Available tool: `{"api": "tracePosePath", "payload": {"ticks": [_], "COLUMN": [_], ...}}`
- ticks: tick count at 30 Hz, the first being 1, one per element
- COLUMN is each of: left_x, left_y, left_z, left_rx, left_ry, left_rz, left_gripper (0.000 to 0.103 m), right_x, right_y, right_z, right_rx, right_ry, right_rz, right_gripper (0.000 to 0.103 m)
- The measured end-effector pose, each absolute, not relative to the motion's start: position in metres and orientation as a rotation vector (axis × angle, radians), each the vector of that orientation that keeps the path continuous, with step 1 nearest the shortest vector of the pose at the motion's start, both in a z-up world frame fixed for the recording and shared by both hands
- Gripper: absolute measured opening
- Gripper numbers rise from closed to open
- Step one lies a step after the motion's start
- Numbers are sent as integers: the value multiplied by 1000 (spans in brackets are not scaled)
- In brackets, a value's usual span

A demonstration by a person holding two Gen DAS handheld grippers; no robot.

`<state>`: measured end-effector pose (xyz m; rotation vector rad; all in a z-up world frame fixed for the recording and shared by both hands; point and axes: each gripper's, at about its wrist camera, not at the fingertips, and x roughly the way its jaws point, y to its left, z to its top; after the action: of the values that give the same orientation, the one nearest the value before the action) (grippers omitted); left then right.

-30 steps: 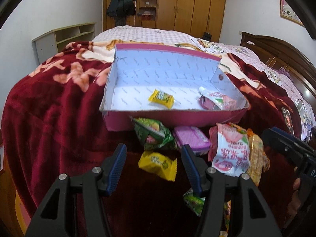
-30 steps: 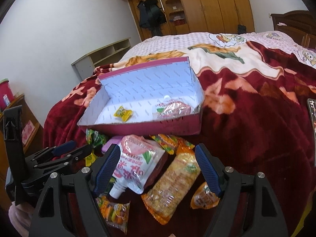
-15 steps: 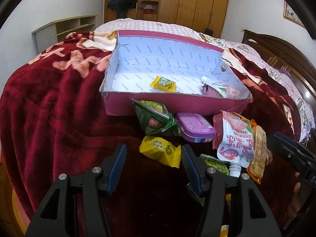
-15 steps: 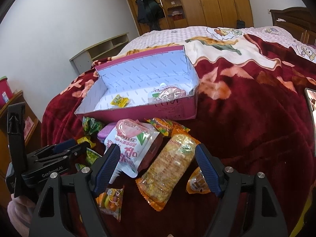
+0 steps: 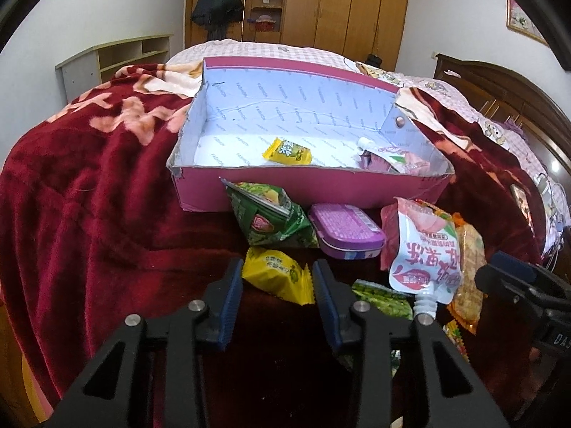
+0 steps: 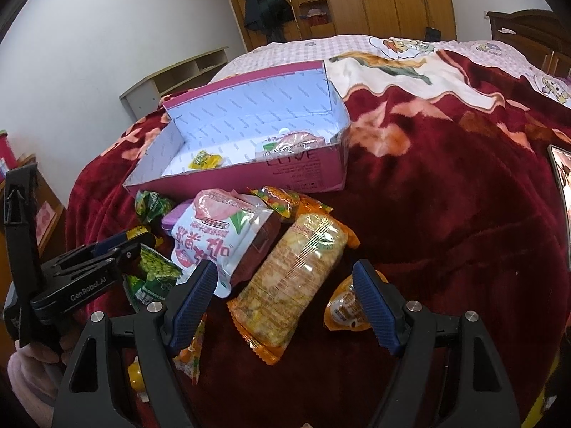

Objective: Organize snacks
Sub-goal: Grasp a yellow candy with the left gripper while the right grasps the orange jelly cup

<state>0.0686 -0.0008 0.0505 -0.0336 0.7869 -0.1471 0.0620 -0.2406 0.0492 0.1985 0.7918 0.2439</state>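
Note:
A pink box with a white inside lies open on the red blanket; it also shows in the right wrist view. In it lie a yellow packet and a pink pouch. My left gripper is open, its jaws on either side of a yellow snack packet in front of the box. My right gripper is open above an orange cracker pack and beside a pink spout pouch.
In front of the box lie a green bag, a purple tin, green pea packets and a small orange packet. A phone lies at the right. The bed edge drops off at the left.
My left gripper has moved forward and down, so the yellow packet now sits between its jaws, which have narrowed. My right gripper has come lower over the cracker pack.

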Motion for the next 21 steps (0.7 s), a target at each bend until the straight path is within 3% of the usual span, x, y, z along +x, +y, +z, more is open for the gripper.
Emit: {"api": "tracePosePath", "payload": {"ticks": [10,16,21], "left_x": [76,69,64], "left_y": [-2,3,11], "left_z": [41,45,48], "left_rx": [-54,-67,-90], "left_ry": [783,755,756], "left_rz": [-116,-123,-144], "left_gripper": [47,33,31], "right_x": [59,52,51], "right_y": [-246,-250,-256], "right_z": [45,49,44], "right_rx": [202,170,151], "right_ry": [804,793,808], "right_rz": [223,205,174], "right_gripper": [80,80,80]}}
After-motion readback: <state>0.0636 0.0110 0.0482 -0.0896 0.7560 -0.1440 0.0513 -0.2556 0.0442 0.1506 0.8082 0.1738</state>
